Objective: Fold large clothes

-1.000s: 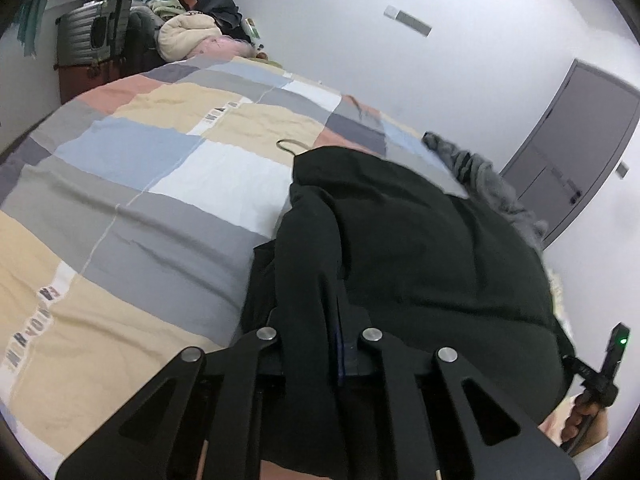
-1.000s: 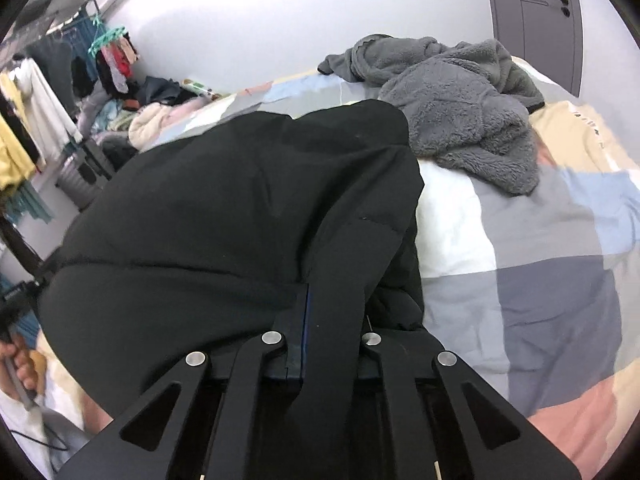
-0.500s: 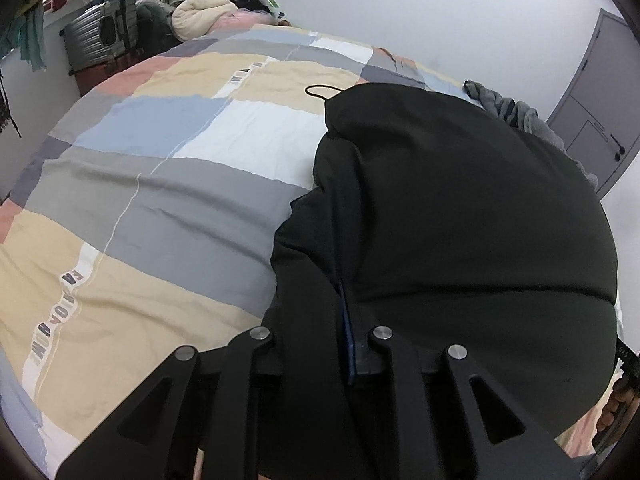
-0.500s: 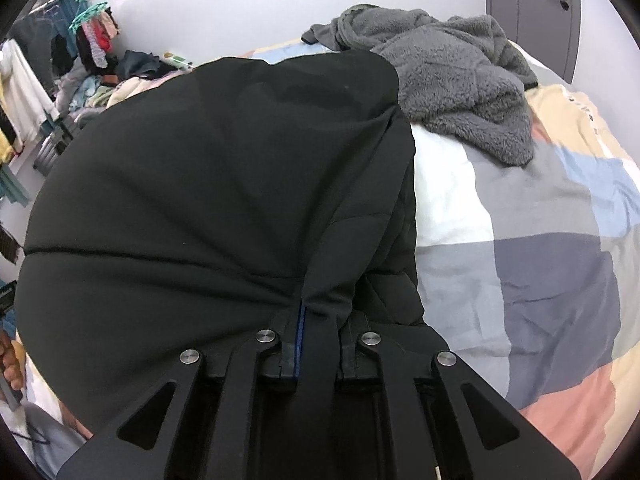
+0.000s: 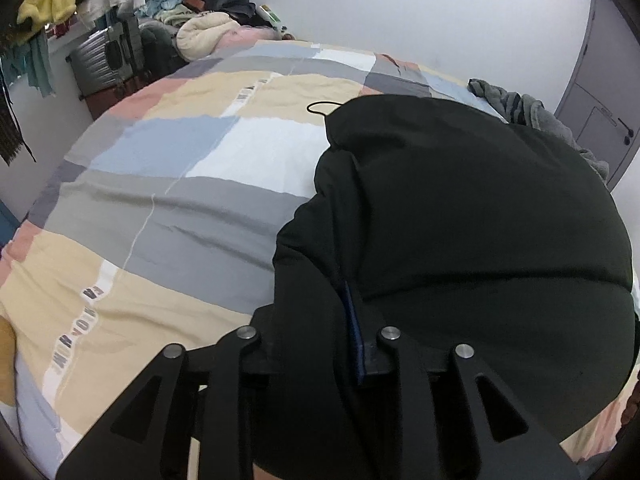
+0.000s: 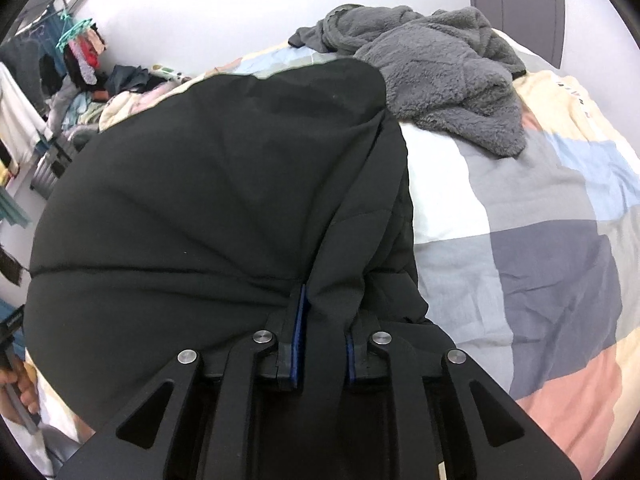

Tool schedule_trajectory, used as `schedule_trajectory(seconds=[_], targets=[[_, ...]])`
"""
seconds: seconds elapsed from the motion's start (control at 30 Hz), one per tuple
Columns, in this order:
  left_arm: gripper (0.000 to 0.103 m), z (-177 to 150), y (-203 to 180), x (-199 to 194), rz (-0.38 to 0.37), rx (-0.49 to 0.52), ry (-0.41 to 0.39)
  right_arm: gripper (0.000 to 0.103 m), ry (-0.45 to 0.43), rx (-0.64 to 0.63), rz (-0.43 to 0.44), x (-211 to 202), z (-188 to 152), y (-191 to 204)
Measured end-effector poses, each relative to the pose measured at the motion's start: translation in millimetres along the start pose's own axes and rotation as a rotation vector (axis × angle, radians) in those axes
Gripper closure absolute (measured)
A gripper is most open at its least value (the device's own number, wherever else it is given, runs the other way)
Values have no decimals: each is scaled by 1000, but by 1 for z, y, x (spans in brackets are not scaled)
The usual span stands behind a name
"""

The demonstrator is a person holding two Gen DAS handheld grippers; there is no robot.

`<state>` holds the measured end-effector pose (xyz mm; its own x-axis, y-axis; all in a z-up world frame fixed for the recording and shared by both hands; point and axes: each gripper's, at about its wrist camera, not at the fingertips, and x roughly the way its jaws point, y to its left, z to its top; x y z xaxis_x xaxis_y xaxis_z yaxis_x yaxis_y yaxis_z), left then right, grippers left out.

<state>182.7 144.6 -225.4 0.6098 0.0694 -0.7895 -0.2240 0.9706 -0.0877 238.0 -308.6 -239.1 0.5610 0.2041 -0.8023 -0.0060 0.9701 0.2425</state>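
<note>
A large black garment (image 5: 460, 220) lies spread over the patchwork bed cover (image 5: 180, 208). My left gripper (image 5: 320, 344) is shut on its near left edge, with cloth bunched between the jaws. The garment fills the left of the right wrist view (image 6: 208, 208). My right gripper (image 6: 322, 344) is shut on its near right edge, with a fold of cloth between the blue pads (image 6: 297, 344). A thin black cord (image 5: 320, 106) sticks out at the garment's far end.
A grey fleece garment (image 6: 448, 80) lies heaped on the bed's far right, just beyond the black one. A suitcase (image 5: 108, 56), piled clothes (image 5: 208, 32) and hanging clothes stand off the bed's far left. A grey door (image 6: 516, 0) is behind.
Both grippers have moved forward over the bed with the black garment, which now spreads further across the cover. The right jaws stand slightly wider on the fold than before.
</note>
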Motion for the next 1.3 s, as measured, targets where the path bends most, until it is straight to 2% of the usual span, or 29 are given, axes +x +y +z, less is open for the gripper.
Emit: schedule_trajectory(seconds=[0.03,0.13,0.17,0.2,0.23,0.27,0.3,0.33,0.43,0.53,0.63,0.7,0.8,0.93,0.97,1.13,1.3], targets=[[71,1,0,-1,-4,-2,-2,84,1,-3,-2,0,0,1],[55,1,3,-3,13,4,-5,82,8,1,-3,-1,0,1],[47,1,3,-5,13,4,-8,79,7,4,1,-2,0,0],[36,1,5,-6,11,-3,-5,75,6,7,5,-3,0,0],[32,1,7,-7,9,-11,-4,71,4,13,11,-5,1,-1],[27,2,9,-10,6,-21,-5,57,-1,20,14,-7,1,-1],[26,3,9,-13,2,-23,-11,44,-9,26,18,-11,2,-1],[25,6,9,-18,2,-20,-18,39,-19,38,34,-15,4,-2],[20,12,5,-33,-8,-16,-31,36,-61,56,49,-34,12,-3],[16,20,0,-52,-24,-16,-42,25,-104,68,57,-59,22,-2],[14,31,-9,-77,-33,0,-65,23,-168,54,67,-93,36,6],[1,38,-15,-96,-41,10,-86,21,-213,38,73,-117,45,15],[0,45,-28,-130,-41,49,-136,11,-300,20,96,-159,58,29],[0,52,-38,-170,-62,72,-180,6,-393,-26,126,-213,67,52],[0,54,-40,-183,-67,76,-197,0,-419,-42,127,-226,67,58],[0,56,-52,-249,-111,100,-304,0,-532,-111,148,-288,60,87],[0,41,-65,-307,-155,145,-418,0,-646,-190,160,-339,33,118]])
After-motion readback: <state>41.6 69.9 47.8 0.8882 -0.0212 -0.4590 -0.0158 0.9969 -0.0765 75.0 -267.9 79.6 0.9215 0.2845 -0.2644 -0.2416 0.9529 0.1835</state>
